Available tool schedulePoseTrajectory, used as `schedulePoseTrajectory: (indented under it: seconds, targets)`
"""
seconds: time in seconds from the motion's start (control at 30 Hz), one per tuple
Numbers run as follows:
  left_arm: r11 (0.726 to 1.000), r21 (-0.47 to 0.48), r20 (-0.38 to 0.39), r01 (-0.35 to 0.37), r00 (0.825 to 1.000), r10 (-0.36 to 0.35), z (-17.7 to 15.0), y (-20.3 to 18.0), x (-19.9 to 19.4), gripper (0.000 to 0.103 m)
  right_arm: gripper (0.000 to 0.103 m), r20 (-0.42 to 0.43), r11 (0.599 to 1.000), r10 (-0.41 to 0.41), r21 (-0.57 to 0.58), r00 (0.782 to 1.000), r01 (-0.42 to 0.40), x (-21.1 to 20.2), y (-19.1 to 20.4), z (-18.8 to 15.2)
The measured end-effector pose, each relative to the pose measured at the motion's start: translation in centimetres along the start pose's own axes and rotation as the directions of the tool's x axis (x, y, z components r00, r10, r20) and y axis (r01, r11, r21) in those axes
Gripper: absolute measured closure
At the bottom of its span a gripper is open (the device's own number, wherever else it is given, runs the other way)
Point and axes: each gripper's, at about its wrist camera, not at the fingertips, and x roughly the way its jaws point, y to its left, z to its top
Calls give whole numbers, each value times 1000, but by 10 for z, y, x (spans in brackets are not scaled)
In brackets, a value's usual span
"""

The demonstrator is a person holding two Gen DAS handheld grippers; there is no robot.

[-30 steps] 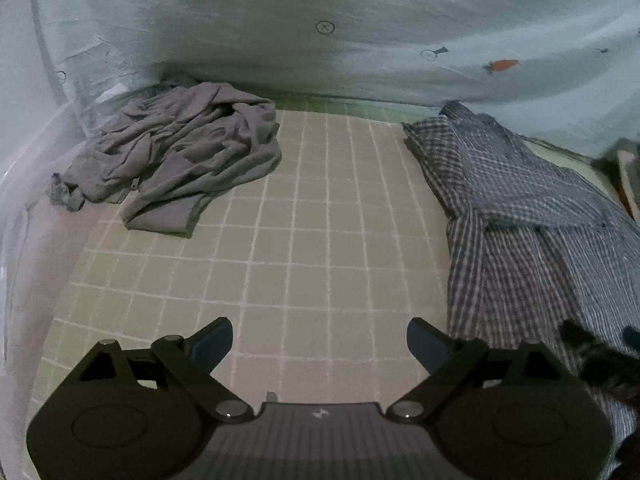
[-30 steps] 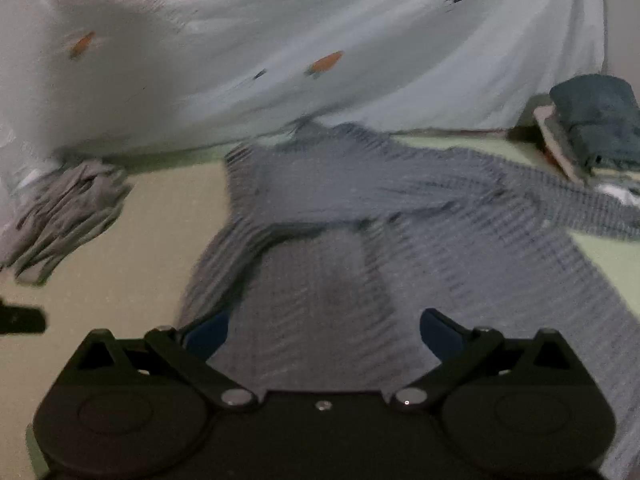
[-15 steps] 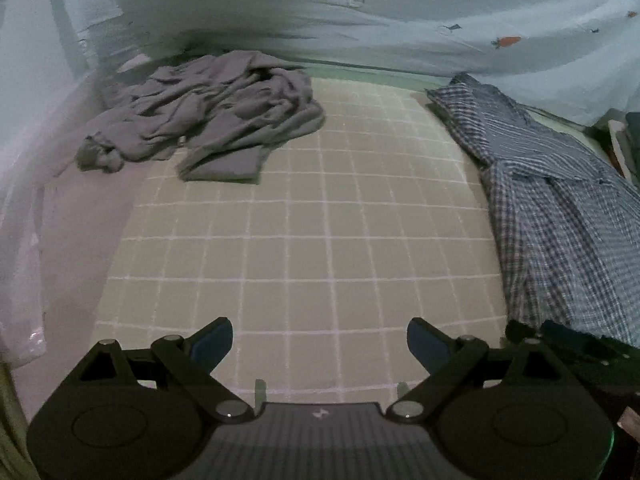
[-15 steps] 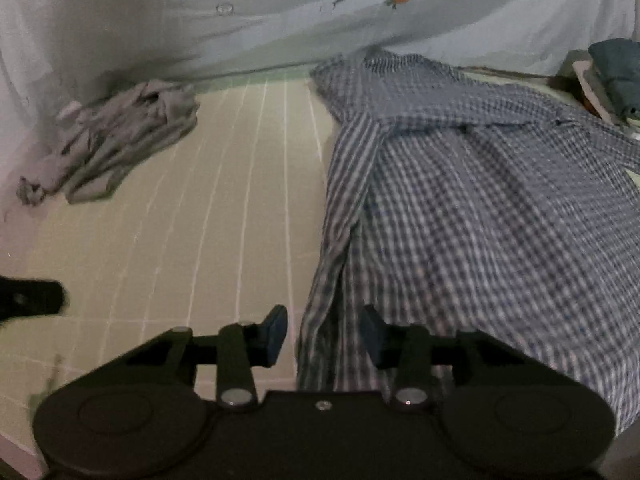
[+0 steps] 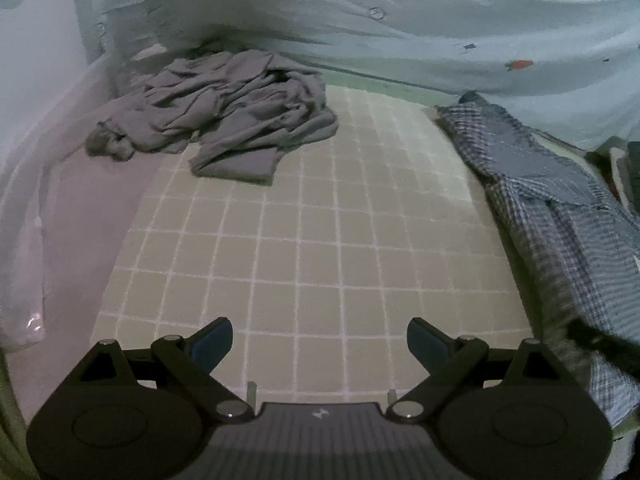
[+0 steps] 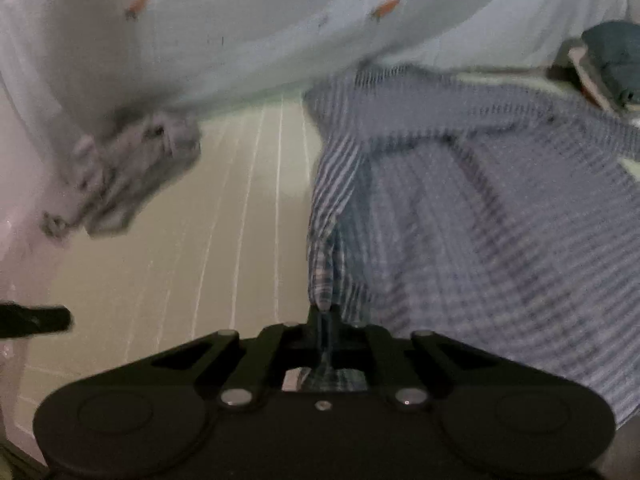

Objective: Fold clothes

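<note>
Pale gridded mat covered the surface, backed by a light sheet with carrot prints. Plaid shirt lay spread along the mat's right side, its near left edge lifted. Right tool was clenched on that shirt edge, fabric pinched between the jaws. Left tool hovered released above the bare mat, nothing between its fingers. Crumpled grey garment sat at the mat's far left corner.
</note>
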Motion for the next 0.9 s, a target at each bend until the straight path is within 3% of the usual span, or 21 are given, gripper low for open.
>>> schedulePoseTrajectory:
  seconds: [0.1, 0.23, 0.4, 0.67, 0.83, 0.9]
  targets:
    - [1000, 8, 9, 16, 1000, -16, 4, -9, 2, 9, 101, 50, 999, -23, 44, 998, 20, -20, -32, 17]
    - [999, 27, 14, 31, 999, -32, 6, -23, 2, 9, 101, 66, 989, -139, 62, 988, 135, -24, -81, 29]
    - [999, 46, 22, 20, 1000, -21, 6, -37, 3, 9, 101, 16, 974, -224, -31, 975, 224, 1, -121, 24]
    - [998, -18, 52, -52, 997, 53, 13, -59, 3, 9, 100, -91, 981, -194, -44, 977, 191, 36, -141, 0]
    - [991, -97, 68, -91, 993, 98, 23, -84, 8, 9, 96, -127, 987, -152, -68, 980, 144, 42, -148, 3]
    - [985, -134, 69, -106, 991, 116, 28, -98, 14, 9, 83, -158, 991, -116, -85, 981, 103, 42, -154, 10]
